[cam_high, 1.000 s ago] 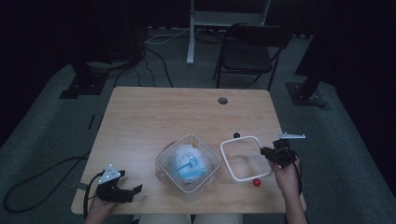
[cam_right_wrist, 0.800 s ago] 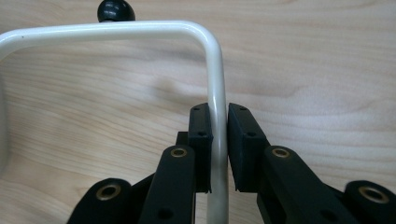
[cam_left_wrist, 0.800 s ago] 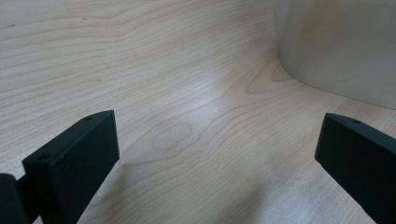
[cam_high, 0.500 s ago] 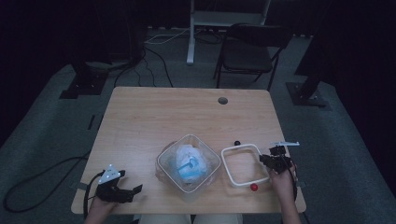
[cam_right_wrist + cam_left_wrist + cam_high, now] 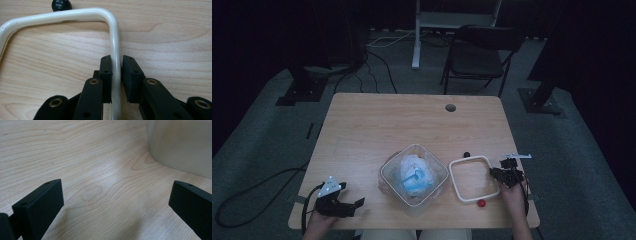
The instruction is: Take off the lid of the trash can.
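Note:
A white square rim [image 5: 472, 177], like a lid frame, lies flat on the table right of a clear square container [image 5: 414, 175] that holds white and blue cloth. My right gripper [image 5: 495, 173] straddles the rim's right side. In the right gripper view the rim [image 5: 113, 30] runs between the jaws of the right gripper [image 5: 116, 63]. The jaws have just been opening; one pad lies against the rim and a thin gap shows at the other. My left gripper [image 5: 358, 204] rests open near the front left edge. In its own view the left gripper [image 5: 115, 202] has bare wood between its jaws, and the container's wall [image 5: 182, 145] stands ahead.
A small black ball [image 5: 466, 154] lies just behind the rim, also seen as the black ball [image 5: 61, 4] in the right gripper view. A small red ball [image 5: 481, 203] lies at the rim's front. The table [image 5: 402, 125] has a cable hole [image 5: 450, 107]. A chair [image 5: 479, 55] stands beyond it.
My right hand has come down and the white rim, held tilted above the table before, now lies flat on the wood. The left hand has stayed still.

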Demonstrator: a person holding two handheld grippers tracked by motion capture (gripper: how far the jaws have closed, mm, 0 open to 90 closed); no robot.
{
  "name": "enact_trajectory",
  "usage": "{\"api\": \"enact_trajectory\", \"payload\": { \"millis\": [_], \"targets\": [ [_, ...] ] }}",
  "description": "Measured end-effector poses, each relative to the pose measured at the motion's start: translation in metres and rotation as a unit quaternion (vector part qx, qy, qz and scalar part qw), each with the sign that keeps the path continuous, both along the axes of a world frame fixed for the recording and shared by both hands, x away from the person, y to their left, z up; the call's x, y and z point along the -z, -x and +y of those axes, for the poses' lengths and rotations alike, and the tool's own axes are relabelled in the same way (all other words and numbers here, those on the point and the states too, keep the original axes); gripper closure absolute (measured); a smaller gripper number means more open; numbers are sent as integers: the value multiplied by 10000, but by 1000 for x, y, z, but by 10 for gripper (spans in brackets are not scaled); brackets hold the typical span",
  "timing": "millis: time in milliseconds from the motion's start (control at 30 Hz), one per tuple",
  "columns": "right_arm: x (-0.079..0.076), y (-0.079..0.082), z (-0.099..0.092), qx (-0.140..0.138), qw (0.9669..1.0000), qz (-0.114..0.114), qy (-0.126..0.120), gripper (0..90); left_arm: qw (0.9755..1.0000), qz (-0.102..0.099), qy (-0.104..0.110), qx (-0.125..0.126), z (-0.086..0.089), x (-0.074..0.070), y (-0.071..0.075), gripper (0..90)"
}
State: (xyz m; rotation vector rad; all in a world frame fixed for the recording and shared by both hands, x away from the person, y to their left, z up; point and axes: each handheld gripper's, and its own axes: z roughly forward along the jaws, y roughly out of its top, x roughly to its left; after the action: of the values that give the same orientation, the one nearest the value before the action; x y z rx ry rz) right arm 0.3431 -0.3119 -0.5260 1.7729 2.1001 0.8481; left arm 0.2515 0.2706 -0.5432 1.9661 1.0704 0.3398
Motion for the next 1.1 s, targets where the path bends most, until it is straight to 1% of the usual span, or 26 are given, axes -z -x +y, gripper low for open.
{"api": "enact_trajectory", "payload": {
  "millis": [67,100,133,267,367,400,467,567,667,733,767,800,833,867,900,933,967,1000,1033,1067,1100],
  "targets": [
    [0,0,0,-26,10000,-7,14,765,10000,1,0,6,0,0,0,3],
    [-1,0,0,-54,10000,8,-9,727,10000,1,-3,15,0,0,0,3],
    [-2,1,-1,-60,10000,10,1,715,10000,-2,-12,18,0,0,0,3],
    [-8,3,0,-91,10000,15,-7,669,10000,15,-25,37,-1,0,0,3],
    [-14,6,-1,-93,10000,-9,-3,603,9999,24,-39,95,-2,-1,0,3],
    [-16,7,-1,-118,9999,3,-50,552,9999,-2,-33,131,-2,-1,0,3],
    [-20,8,0,-178,9997,65,-147,498,9998,3,8,178,-3,-3,0,3],
    [-25,10,-1,-200,9993,67,-319,410,9997,-57,18,232,-3,-5,0,3],
    [-32,13,0,-162,9992,-60,-373,398,9994,-104,-11,339,-4,-5,0,3],
    [-36,14,2,-263,9990,-117,-351,391,9993,-160,-26,338,-4,-7,0,3],
    [-38,15,4,-332,9989,-154,-279,375,9993,-182,-28,338,-4,-8,0,3],
    [-39,16,7,-423,9986,-197,-241,273,9992,-210,-52,332,-4,-10,0,3],
    [-39,16,7,-423,9986,-197,-241,273,9992,-210,-52,332,-4,-10,0,3],
    [-41,16,8,-534,9981,-149,-255,231,9991,-233,11,352,-3,-13,0,3],
    [-43,17,13,-755,9969,-152,-168,216,9991,-212,78,369,-2,-15,0,3],
    [-46,18,16,-875,9959,-173,-126,168,9990,-232,136,369,-1,-18,0,3],
    [-48,18,19,-985,9947,-216,-177,158,9988,-257,197,371,0,-21,0,3],
    [-51,19,22,-1092,9933,-259,-288,158,9987,-241,243,389,0,-24,0,3],
    [-54,20,25,-1156,9921,-312,-367,158,9984,-243,296,423,1,-27,0,3],
    [-58,21,28,-1168,9917,-360,-388,158,9982,-245,332,440,0,-29,-1,3],
    [-61,21,31,-1199,9911,-376,-440,158,9980,-256,333,468,0,-31,-1,3]
  ]
}}
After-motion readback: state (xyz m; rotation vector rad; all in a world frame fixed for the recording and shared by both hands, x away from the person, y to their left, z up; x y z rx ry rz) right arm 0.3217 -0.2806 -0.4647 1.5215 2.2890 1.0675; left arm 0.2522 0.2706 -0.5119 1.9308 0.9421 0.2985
